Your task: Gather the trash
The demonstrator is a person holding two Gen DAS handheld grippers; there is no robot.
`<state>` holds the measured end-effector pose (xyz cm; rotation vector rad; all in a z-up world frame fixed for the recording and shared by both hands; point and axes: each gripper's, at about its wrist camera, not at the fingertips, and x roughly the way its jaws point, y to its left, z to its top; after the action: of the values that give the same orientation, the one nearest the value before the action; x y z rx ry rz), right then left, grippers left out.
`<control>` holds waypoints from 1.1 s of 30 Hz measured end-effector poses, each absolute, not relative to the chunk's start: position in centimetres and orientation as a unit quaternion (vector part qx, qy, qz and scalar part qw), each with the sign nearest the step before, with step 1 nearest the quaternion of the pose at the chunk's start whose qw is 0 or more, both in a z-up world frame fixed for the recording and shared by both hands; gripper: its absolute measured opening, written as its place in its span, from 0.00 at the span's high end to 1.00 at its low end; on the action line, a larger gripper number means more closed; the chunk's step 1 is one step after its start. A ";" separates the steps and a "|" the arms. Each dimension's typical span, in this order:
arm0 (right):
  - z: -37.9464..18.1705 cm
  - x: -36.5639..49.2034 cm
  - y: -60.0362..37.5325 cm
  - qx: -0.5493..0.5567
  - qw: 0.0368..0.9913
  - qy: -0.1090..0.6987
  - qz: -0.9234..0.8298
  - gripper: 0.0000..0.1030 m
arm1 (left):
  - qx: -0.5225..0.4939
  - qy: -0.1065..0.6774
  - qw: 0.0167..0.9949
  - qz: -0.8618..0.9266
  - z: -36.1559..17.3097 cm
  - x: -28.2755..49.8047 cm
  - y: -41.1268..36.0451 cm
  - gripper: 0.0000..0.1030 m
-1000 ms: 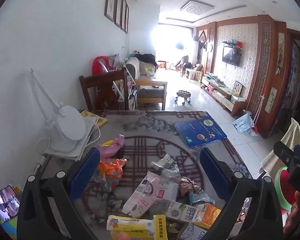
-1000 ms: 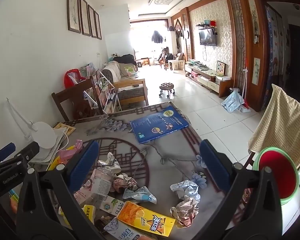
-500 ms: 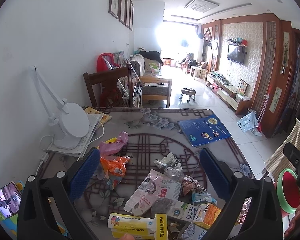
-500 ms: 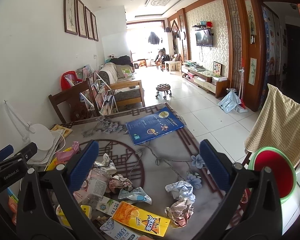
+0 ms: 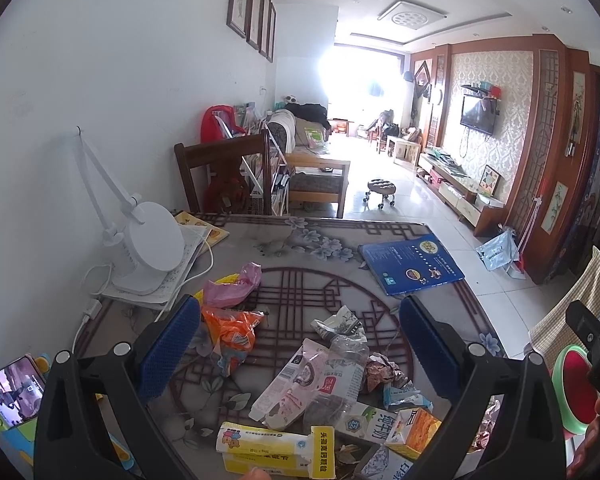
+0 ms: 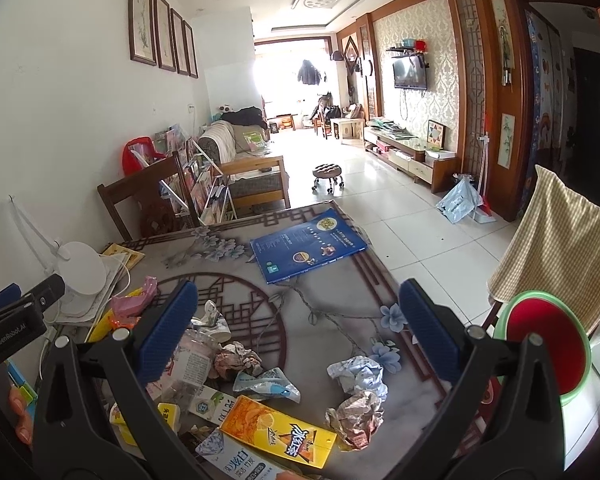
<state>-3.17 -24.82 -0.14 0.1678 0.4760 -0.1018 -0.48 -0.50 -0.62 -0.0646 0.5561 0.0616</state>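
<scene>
Here, both sets of jaws spread wide, gripping nothing, above the littered table [image 6: 332, 296].

Left gripper [image 5: 300, 344]: blue pads apart, over a crushed clear bottle [image 5: 340, 376] and pink-white pouch [image 5: 296, 384]. Orange wrapper [image 5: 230, 330] beside the left pad; pink bag [image 5: 234, 286] just beyond. Nearest edge: yellow-white box [image 5: 274, 450] with Chinese print, too small to read in full. Milk carton [image 5: 366, 424] with green Chinese characters and a round "32" mark, touching a small orange carton [image 5: 414, 430].

Right gripper [image 6: 300, 340]: pads apart, over crumpled paper [image 6: 358, 374] and a brownish crumpled ball [image 6: 356, 414], touching each other. Orange juice box [image 6: 278, 436] flat, bold Chinese lettering; white pack [image 6: 240, 462] under its near end, blue Chinese print. Light-blue wrapper [image 6: 266, 386] between juice box and foil wad [image 6: 238, 360].

Left tool body at right view's left edge, labelled "GenRobot.AI".

Blue book [image 6: 308, 246] at far table edge, text illegible. White desk lamp [image 5: 152, 248] by wall. Phone [image 5: 12, 394], screen lit, at the left corner. Red-green bin [image 6: 544, 344] off the table's right side.
</scene>
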 end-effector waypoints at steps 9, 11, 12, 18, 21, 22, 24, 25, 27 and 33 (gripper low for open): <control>-0.6 -3.4 -25.2 0.085 0.965 0.242 -0.052 0.03 | -0.030 0.278 0.960 0.031 -0.8 -0.5 -0.7 0.07; -0.6 -3.5 -25.2 0.084 0.965 0.243 -0.052 0.03 | -0.029 0.279 0.959 0.031 -0.9 -0.5 -0.7 0.07; -0.6 -3.5 -25.2 0.084 0.965 0.242 -0.053 0.03 | -0.030 0.280 0.959 0.031 -0.9 -0.4 -0.7 0.07; -0.9 -3.5 -25.5 0.086 0.964 0.244 -0.057 0.03 | -0.031 0.283 0.958 0.026 -1.1 -0.5 -0.7 0.07; -0.9 -3.4 -25.4 0.086 0.963 0.247 -0.058 0.03 | -0.031 0.283 0.958 0.027 -1.1 -0.5 -0.6 0.07; -1.0 -3.4 -25.4 0.086 0.963 0.248 -0.058 0.03 | -0.031 0.284 0.958 0.026 -1.1 -0.4 -0.7 0.07; -1.0 -3.4 -25.4 0.085 0.963 0.248 -0.057 0.03 | -0.032 0.285 0.958 0.027 -1.2 -0.4 -0.7 0.07; -1.0 -3.4 -25.4 0.084 0.963 0.249 -0.056 0.03 | -0.032 0.285 0.957 0.027 -1.2 -0.4 -0.6 0.07; -1.1 -3.4 -25.3 0.082 0.963 0.251 -0.055 0.03 | -0.032 0.285 0.958 0.027 -1.2 -0.4 -0.6 0.07; -1.5 -3.2 -25.2 0.083 0.961 0.259 -0.052 0.03 | -0.032 0.285 0.958 0.028 -1.3 -0.4 -0.5 0.07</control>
<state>-3.17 -25.18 -1.51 0.1675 0.5256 -0.1044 -0.36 -0.54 -1.29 -0.0642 0.5780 0.0569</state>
